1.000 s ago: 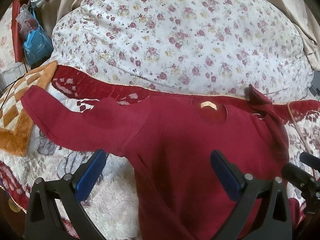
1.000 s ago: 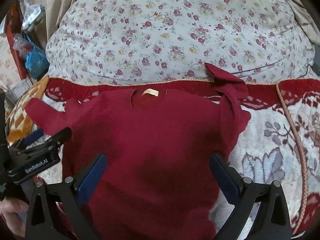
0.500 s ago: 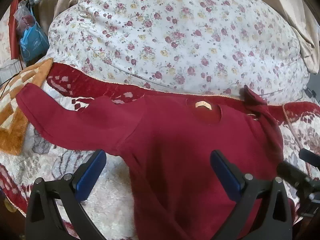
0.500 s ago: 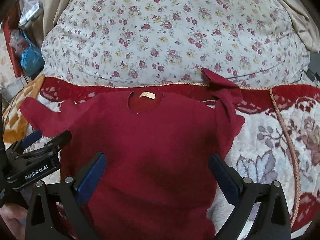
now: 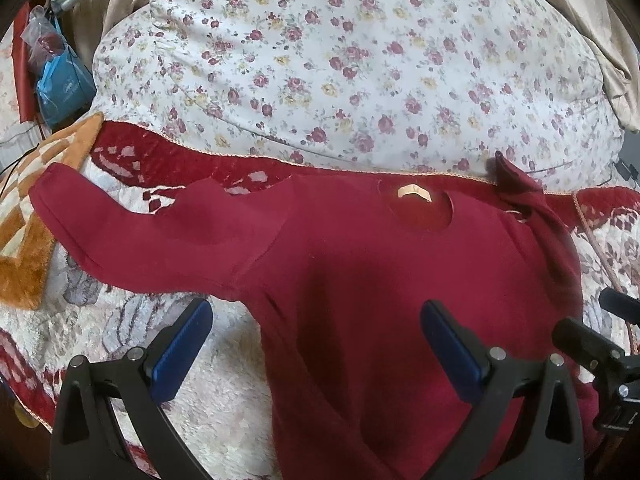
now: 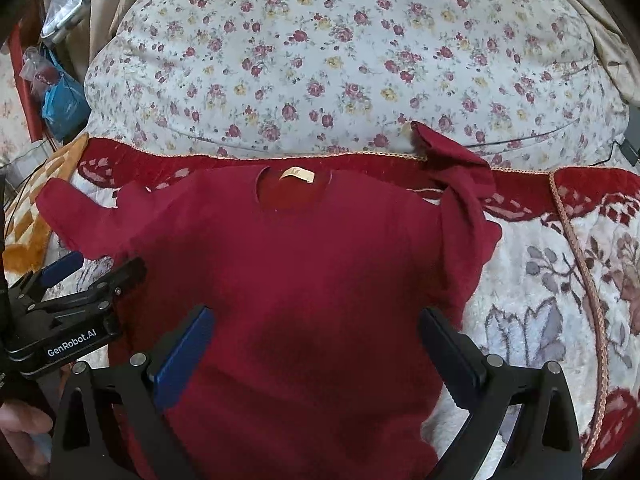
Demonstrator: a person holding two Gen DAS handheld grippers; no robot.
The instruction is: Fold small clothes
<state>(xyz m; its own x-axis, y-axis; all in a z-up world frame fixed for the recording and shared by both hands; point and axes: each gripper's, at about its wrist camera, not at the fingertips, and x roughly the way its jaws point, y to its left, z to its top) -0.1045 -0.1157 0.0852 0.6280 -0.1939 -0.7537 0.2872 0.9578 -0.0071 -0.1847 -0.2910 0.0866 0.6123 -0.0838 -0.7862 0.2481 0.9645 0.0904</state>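
Observation:
A dark red long-sleeved top (image 5: 380, 280) lies flat on a patterned blanket, neck label (image 5: 414, 192) toward the far side. Its left sleeve (image 5: 132, 236) stretches out to the left. Its right sleeve (image 6: 460, 184) is bunched and folded back at the shoulder. My left gripper (image 5: 316, 340) is open and empty, hovering over the top's left side near the armpit. My right gripper (image 6: 316, 344) is open and empty above the top's lower middle (image 6: 300, 280). The left gripper also shows at the left edge of the right wrist view (image 6: 76, 280).
A large floral duvet (image 5: 360, 60) is heaped just behind the top. The red-and-white blanket (image 6: 560, 280) extends to the right. An orange checked rug (image 5: 24, 220) and a blue bag (image 5: 64, 88) lie at the left.
Both grippers shifted slightly over the top; the view drifted a little. The jaws stayed open and the top has not moved.

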